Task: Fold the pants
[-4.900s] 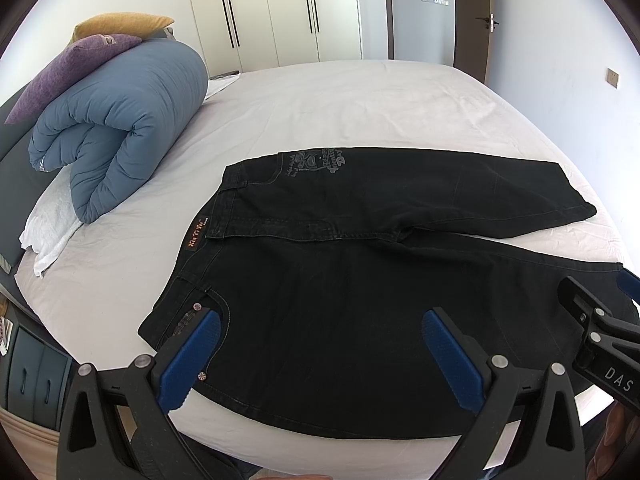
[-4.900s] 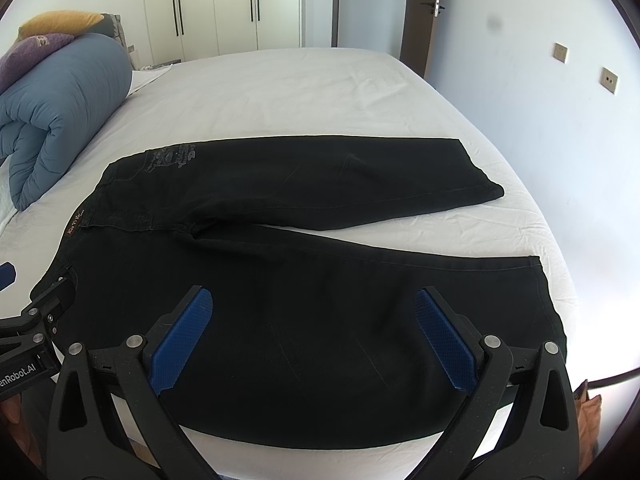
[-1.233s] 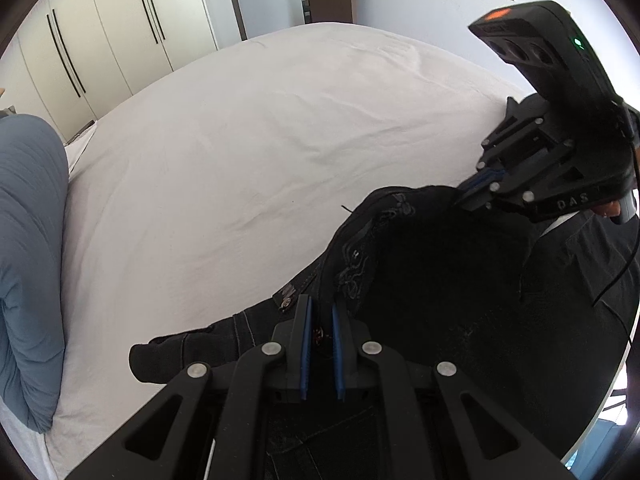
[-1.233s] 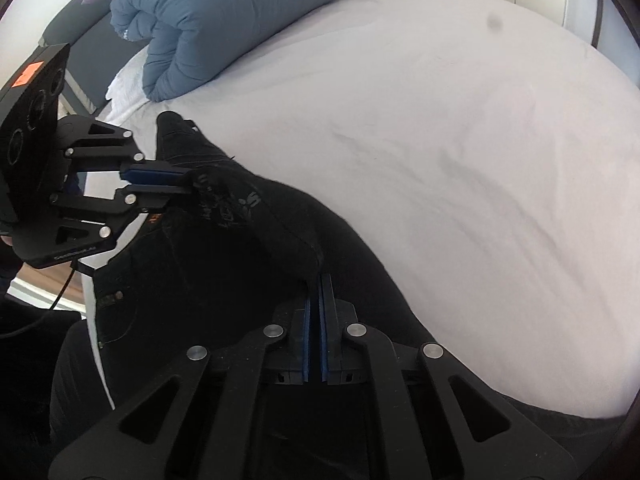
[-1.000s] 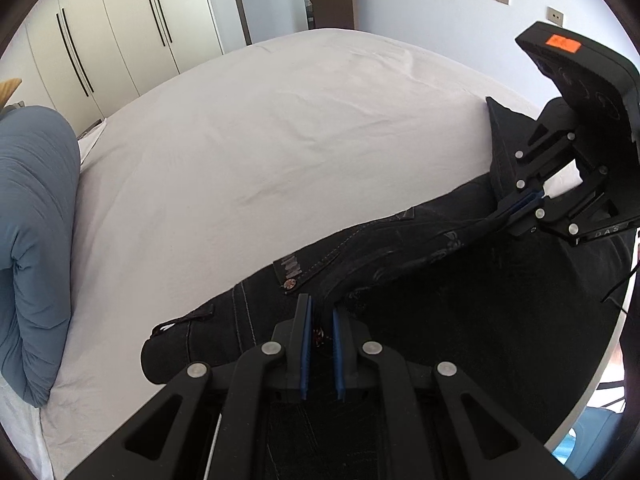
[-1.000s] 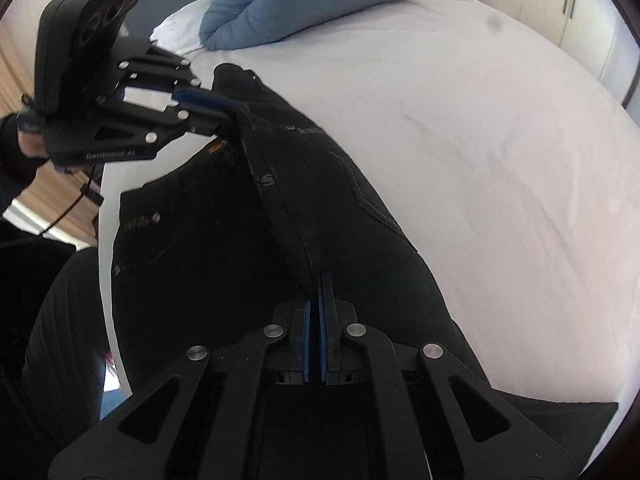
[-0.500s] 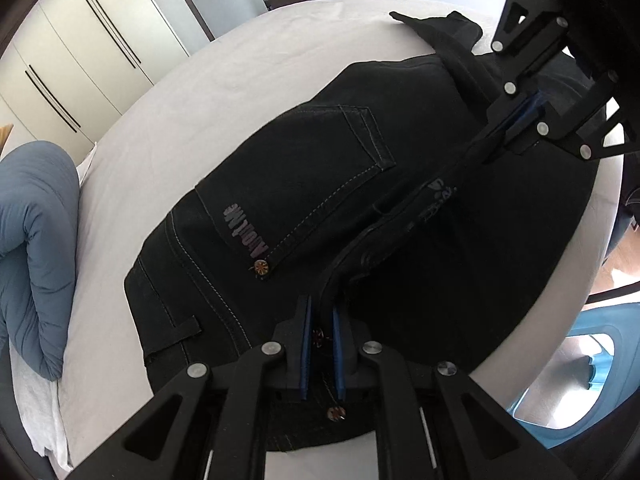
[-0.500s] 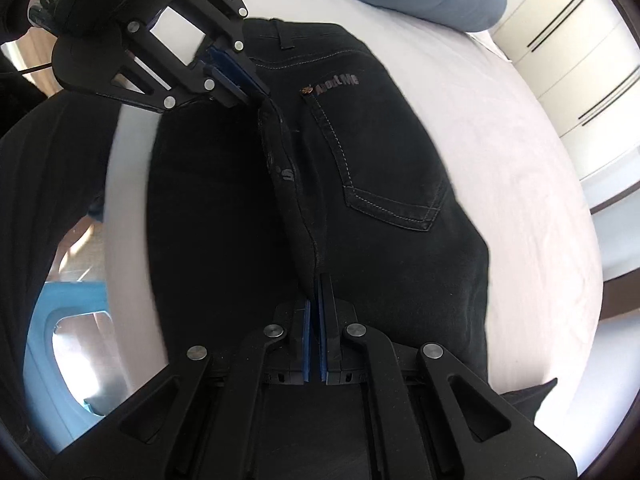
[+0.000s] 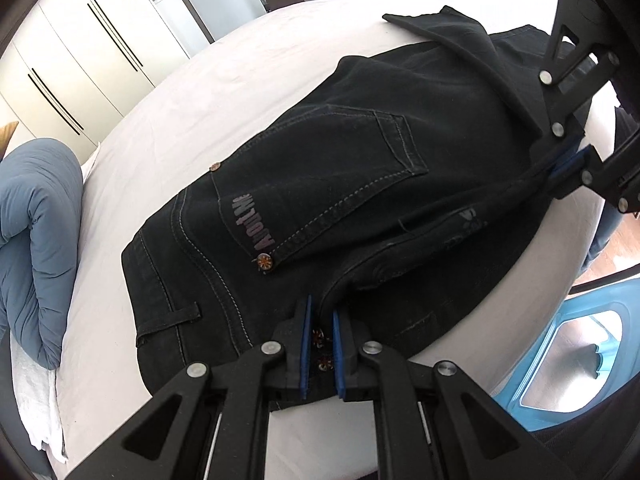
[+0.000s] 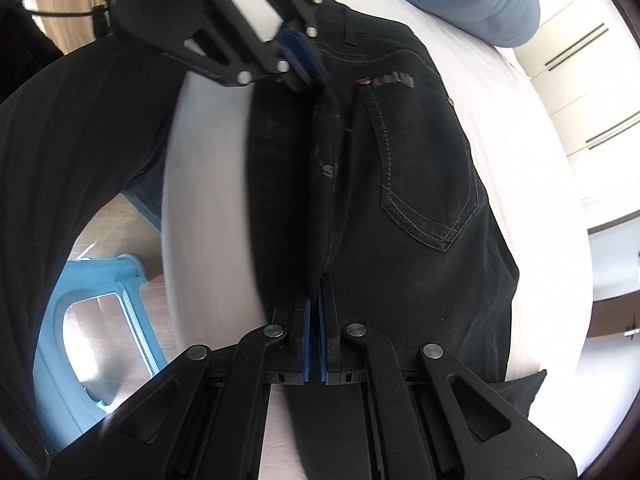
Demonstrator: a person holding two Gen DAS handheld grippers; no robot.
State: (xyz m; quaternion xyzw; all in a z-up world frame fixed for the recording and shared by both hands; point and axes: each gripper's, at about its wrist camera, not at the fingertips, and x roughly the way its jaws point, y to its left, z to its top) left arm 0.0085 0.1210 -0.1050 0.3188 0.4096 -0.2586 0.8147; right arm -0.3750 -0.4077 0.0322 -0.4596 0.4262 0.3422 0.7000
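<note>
The black pants (image 9: pixel 340 184) lie on the white bed (image 9: pixel 192 92), folded lengthwise so a back pocket with grey stitching faces up. My left gripper (image 9: pixel 319 316) is shut on the waistband edge near the bed's front edge. My right gripper (image 10: pixel 316 304) is shut on the same folded edge farther along the pants (image 10: pixel 400 184). The edge runs taut between the two. The right gripper also shows at the right of the left wrist view (image 9: pixel 568 164), and the left gripper at the top of the right wrist view (image 10: pixel 304 60).
A rolled blue duvet (image 9: pixel 32 232) lies at the head of the bed. A light blue plastic stool (image 9: pixel 568 352) stands on the floor beside the bed edge, also in the right wrist view (image 10: pixel 100 320). White wardrobes (image 9: pixel 80 60) line the far wall.
Both grippers have carried the far half of the pants over the near half toward the bed's front edge. The fold has settled lower, with the back pocket facing up.
</note>
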